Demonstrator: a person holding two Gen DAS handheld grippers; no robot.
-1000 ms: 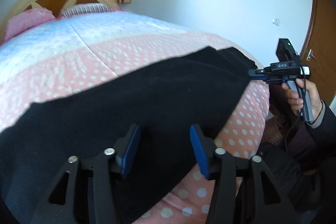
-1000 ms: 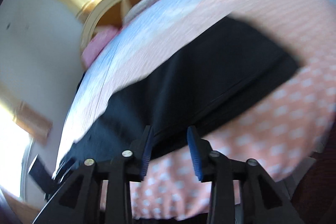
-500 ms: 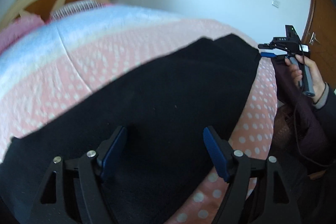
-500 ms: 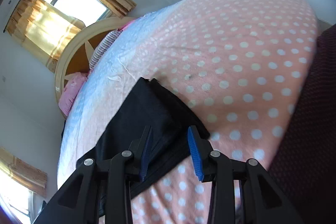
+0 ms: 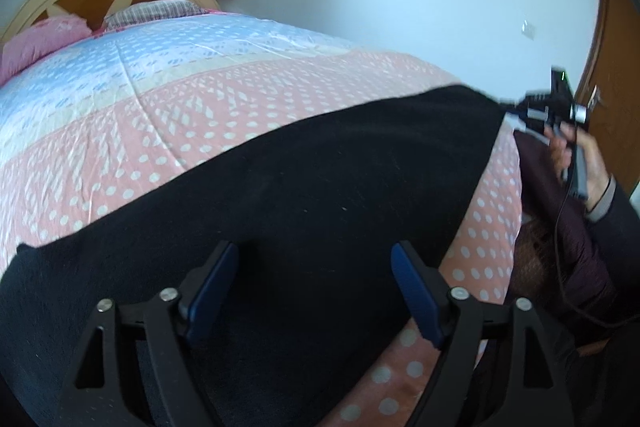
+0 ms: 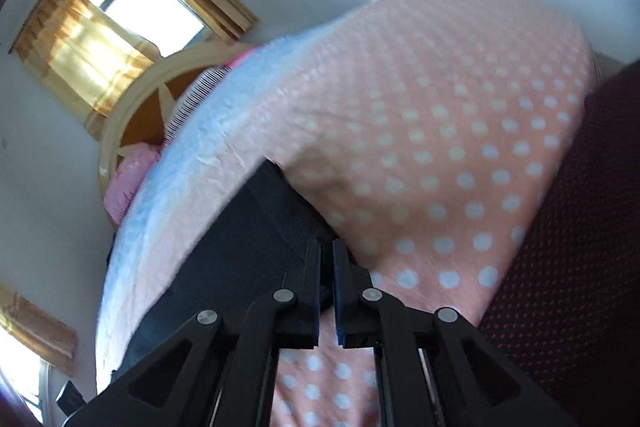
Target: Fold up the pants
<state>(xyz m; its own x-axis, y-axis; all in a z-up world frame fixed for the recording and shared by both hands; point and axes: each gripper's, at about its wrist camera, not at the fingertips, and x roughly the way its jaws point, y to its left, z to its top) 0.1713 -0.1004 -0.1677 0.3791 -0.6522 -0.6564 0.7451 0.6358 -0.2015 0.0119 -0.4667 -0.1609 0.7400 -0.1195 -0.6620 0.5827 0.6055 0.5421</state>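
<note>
Lying flat across the near edge of the bed (image 5: 240,99), the black pants (image 5: 304,195) look soft, limp & light, w/ right gripper (image 6: 327,259) fingers clamped on the far-right end corner, left gripper (image 5: 316,287) fingers opening wide over the cloth, nothing pinched, so take edges

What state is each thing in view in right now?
Black fabric pants: spread flat across the bed, not yet folded.
Left hand-held gripper: jaws opening, nothing pinched, over the pants.
Right hand-held gripper: shut on the pants' corner.
Pink polka-dot quilt: smooth under the pants.
Brown wooden door: cannot tell.
</note>
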